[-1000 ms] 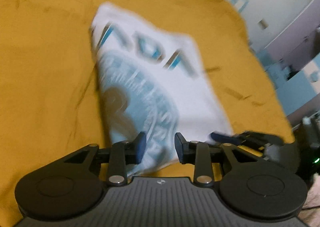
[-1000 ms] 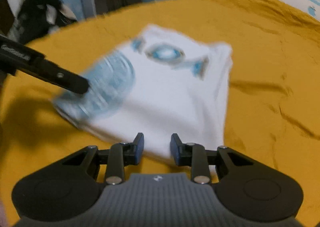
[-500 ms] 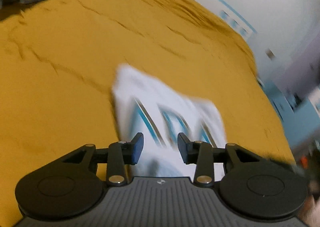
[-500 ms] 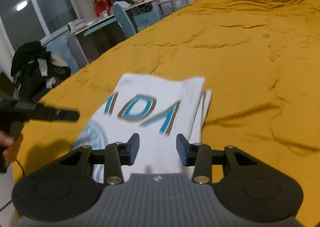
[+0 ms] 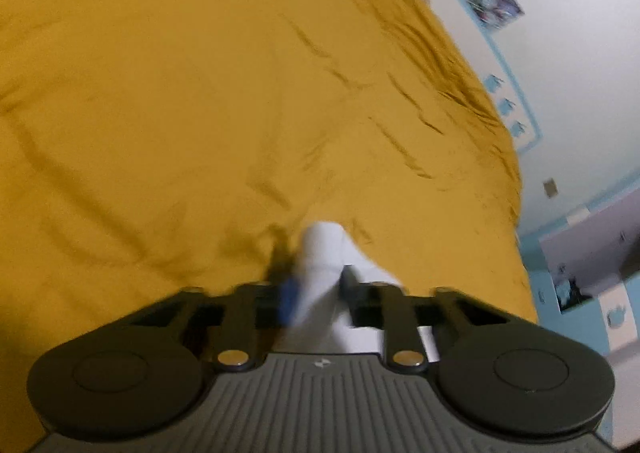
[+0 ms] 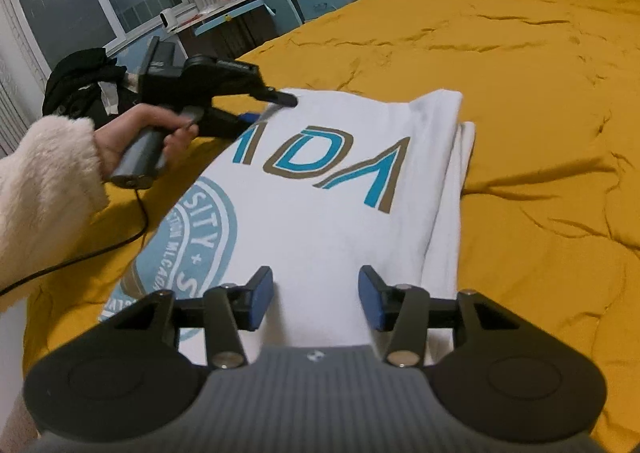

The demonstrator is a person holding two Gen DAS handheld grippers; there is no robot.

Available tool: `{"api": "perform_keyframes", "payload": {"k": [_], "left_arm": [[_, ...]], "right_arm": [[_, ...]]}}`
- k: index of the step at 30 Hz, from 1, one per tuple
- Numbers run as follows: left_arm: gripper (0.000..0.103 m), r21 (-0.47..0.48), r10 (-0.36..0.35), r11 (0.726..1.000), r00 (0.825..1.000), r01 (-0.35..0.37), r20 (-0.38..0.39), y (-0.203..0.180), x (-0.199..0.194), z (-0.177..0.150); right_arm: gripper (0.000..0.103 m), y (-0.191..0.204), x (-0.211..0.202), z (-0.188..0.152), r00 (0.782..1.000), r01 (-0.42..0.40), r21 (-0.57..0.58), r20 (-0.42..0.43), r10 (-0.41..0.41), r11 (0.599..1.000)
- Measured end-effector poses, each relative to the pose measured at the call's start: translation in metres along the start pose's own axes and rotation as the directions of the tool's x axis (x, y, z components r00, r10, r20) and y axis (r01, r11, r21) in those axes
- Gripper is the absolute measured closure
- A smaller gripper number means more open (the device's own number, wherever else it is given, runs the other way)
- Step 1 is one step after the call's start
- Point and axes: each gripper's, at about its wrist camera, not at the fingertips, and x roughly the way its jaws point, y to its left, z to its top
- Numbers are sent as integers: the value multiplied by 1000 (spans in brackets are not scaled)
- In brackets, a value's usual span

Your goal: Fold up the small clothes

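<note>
Right wrist view shows the white shirt (image 6: 340, 189) lying partly folded on the bed (image 6: 540, 93), one long side doubled under at its right edge, printed letters and a round blue crest facing up. The left tool (image 6: 276, 103) has just been closing and now pinches the shirt's far left corner; in the left wrist view a bunched white fold (image 5: 320, 265) sits clamped between its blue pads (image 5: 289, 299), though that picture is blurred. The right tool (image 6: 316, 297) has just been opening, its jaws standing apart over the near hem with cloth below them and nothing gripped. My judgement: with only one corner held, lifting it would drag the thin, limp cotton across the soft quilted cover, skewing the fold and pulling out the tucked side. A shallow pinch may slip free, or catch the wrinkled yellow bedding along with the shirt. The cable (image 6: 80, 257) trailing from the left tool could snag on the fluffy sleeve (image 6: 44, 189).
</note>
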Motion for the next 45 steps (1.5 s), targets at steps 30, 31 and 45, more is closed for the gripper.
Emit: {"api": "perform_keyframes", "payload": {"k": [30, 31, 45], "left_arm": [[63, 313, 4, 949, 997, 20, -76, -52, -107, -174], [63, 313, 6, 950, 997, 19, -77, -54, -105, -176], [53, 258, -26, 966, 1000, 29, -15, -85, -170, -230]], "right_arm": [[63, -56, 78, 77, 969, 191, 85, 144, -201, 978], [63, -59, 81, 77, 970, 194, 99, 128, -205, 976], [44, 33, -53, -12, 987, 64, -49, 153, -56, 997]]}}
